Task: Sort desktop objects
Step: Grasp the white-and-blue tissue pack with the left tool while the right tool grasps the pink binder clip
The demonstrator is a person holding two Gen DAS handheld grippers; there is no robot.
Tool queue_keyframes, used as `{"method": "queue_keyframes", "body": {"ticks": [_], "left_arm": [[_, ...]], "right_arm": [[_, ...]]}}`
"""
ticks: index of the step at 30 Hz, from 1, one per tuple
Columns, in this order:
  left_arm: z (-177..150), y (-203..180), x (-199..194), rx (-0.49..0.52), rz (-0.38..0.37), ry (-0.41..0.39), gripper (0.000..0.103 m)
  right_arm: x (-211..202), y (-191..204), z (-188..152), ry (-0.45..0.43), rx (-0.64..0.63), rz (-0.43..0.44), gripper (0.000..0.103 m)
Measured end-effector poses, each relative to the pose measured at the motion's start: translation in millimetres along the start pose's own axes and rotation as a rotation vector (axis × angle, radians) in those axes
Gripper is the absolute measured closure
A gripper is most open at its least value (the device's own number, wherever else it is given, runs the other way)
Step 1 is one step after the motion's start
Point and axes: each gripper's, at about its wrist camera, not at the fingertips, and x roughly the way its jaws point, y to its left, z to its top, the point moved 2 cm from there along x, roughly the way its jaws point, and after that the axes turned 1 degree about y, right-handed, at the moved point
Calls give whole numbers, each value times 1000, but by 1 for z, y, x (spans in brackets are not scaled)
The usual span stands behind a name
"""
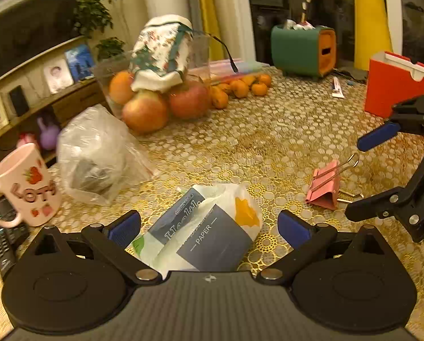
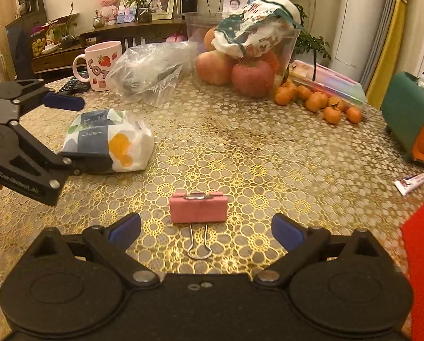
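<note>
Roughly from the left edge of the table (image 2: 240, 147), a pink mug (image 2: 98, 65) stands upright beside a remote control (image 1: 1, 241), and next to it lies a crumpled clear plastic bag (image 1: 98, 156) with something dark inside. Just in front of that sits the tissue pack (image 2: 109, 139), lying flat on the gold lace cloth. The left gripper (image 1: 209, 227) is spread wide with one pad on either side of the pack, neither finger pressing it as far as I can tell; that straddling pose looks like the setup for a squeeze across its soft short sides.

Further back in the middle, a clear bowl (image 1: 200, 54) holds apples and oranges with a patterned cloth bag (image 1: 160, 51) slumped on top, and loose tangerines (image 2: 317, 99) trail off beside it.

To the right, the pink binder clip (image 2: 197, 209) rests on the cloth, its wire handle pointing toward the right gripper (image 2: 206, 230). That gripper is also released, jaws wide, lined up square with the clip but not touching it. Approaching from the handle side probably lets the pads close on the clip's flat body.

Beyond it lie a small tube (image 2: 410, 183), a green and orange container (image 1: 302, 49), and a red box (image 1: 393, 85) at the far right, possibly where sorted items go.
</note>
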Motion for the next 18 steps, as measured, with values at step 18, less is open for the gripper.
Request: {"method": "queue_keyframes", "body": {"ticks": [18], "left_arm": [[-7, 15, 38, 5, -46, 29, 0]], "right_arm": [[34, 0, 6, 20, -20, 6, 12]]}}
